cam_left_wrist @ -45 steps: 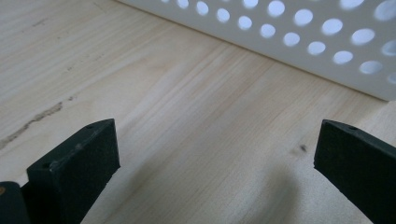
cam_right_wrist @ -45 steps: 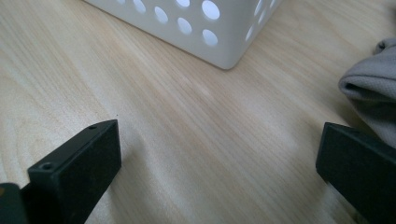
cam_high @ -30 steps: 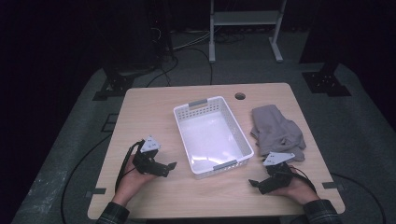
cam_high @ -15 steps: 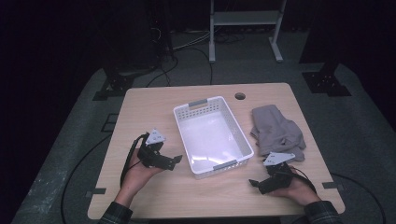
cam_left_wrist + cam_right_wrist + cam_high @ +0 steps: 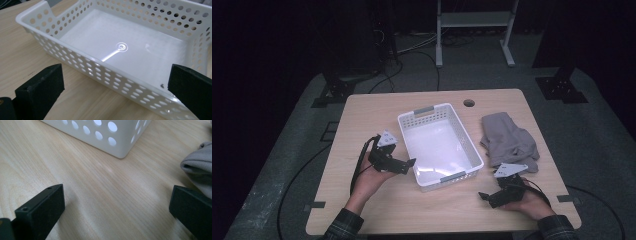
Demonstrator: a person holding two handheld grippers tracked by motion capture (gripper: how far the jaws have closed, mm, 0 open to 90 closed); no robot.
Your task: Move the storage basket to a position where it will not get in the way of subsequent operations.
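Observation:
A white perforated basket (image 5: 466,136) stands empty in the middle of the wooden table (image 5: 362,125). A crumpled grey cloth (image 5: 509,142) lies to its right. My left gripper (image 5: 404,164) hovers open just off the basket's left wall, pointing at it. In the left gripper view the wall (image 5: 120,72) lies between the wide-apart jaws, with nothing held. My right gripper (image 5: 484,196) rests open near the front edge, below the cloth. In the right gripper view the basket's corner (image 5: 120,142) is ahead and the cloth (image 5: 200,167) sits by the right jaw.
A round cable hole (image 5: 469,103) sits in the table's far edge. Cables trail from both grippers off the front of the table. Dark floor, stands and a white frame (image 5: 474,30) lie beyond the table.
My left gripper has moved right and slightly up, closing in on the basket's left wall. The right gripper, the basket and the cloth have stayed put.

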